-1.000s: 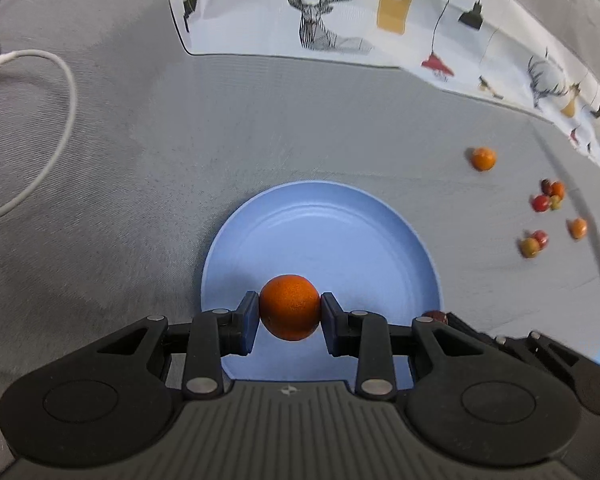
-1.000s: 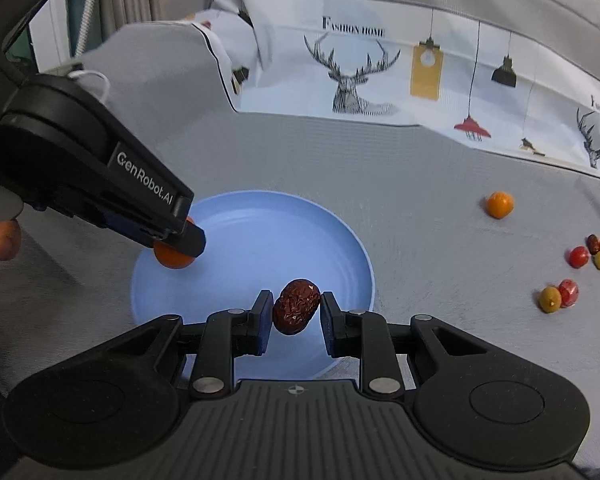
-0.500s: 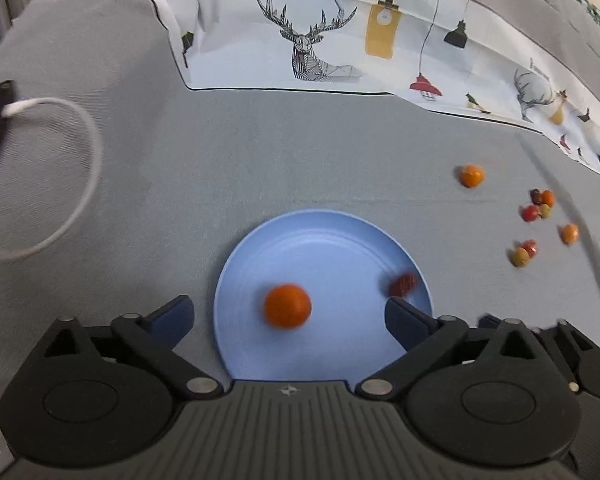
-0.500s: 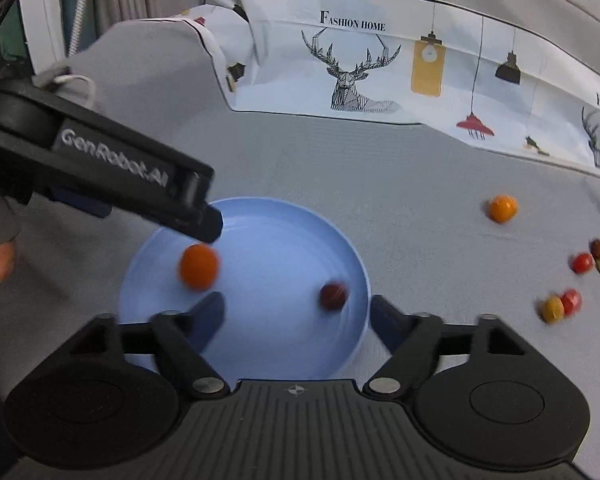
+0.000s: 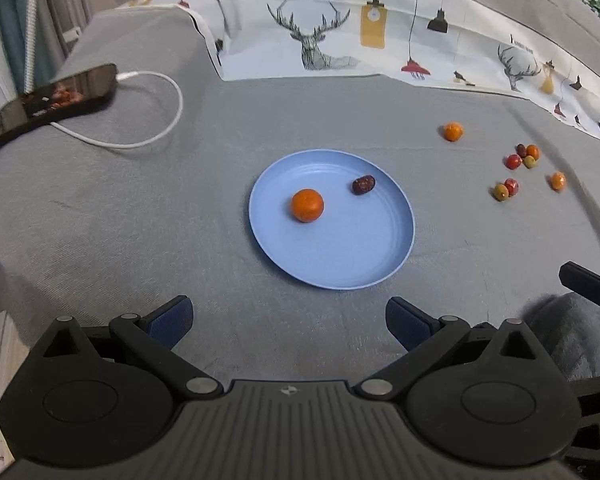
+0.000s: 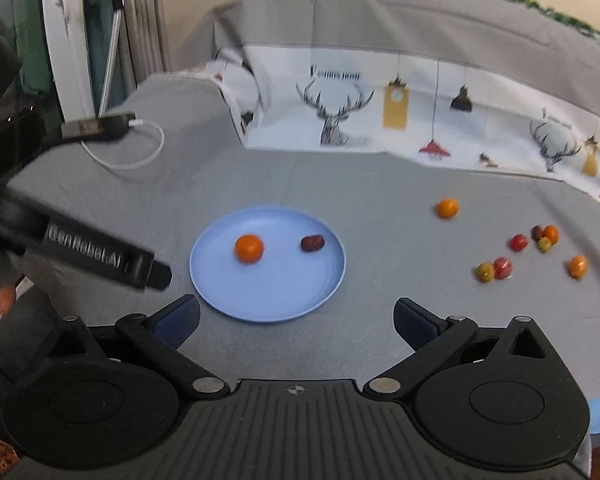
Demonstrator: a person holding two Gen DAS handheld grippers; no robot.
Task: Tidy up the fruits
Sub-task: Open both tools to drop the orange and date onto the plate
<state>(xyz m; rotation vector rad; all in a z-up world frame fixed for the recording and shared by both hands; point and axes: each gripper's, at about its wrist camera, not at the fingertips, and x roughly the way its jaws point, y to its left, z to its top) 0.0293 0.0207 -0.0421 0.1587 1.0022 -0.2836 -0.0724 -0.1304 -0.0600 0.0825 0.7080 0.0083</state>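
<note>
Left gripper (image 5: 288, 320) jaws spread wide, nothing between them; hangs over grey cloth (image 5: 100, 208) just short of the blue plate (image 5: 340, 256); right gripper (image 6: 296, 320) same, jaws wide apart and empty, plate (image 6: 268, 292) just ahead of its fingertips.

On the plate: orange (image 5: 307, 205) left of centre, red date (image 5: 363, 184) to its right near the far rim; the two sit apart, not touching.

Loose fruit off to the right on the cloth, well apart from the plate: lone small orange (image 5: 453, 131) farthest back; tight cluster of four (image 5: 523, 157); olive-and-red pair (image 5: 506, 189) touching; one more orange piece (image 5: 558, 180) at the far right.

Writing: printed deer fabric (image 5: 340, 40) at the back reads "FASHION HOME"; in the right wrist view the left gripper's side reads "GenRobot.AI", blurred.

Far left: dark phone (image 5: 56, 100) with white cable (image 5: 152, 120) plugged in, looped on the cloth.
</note>
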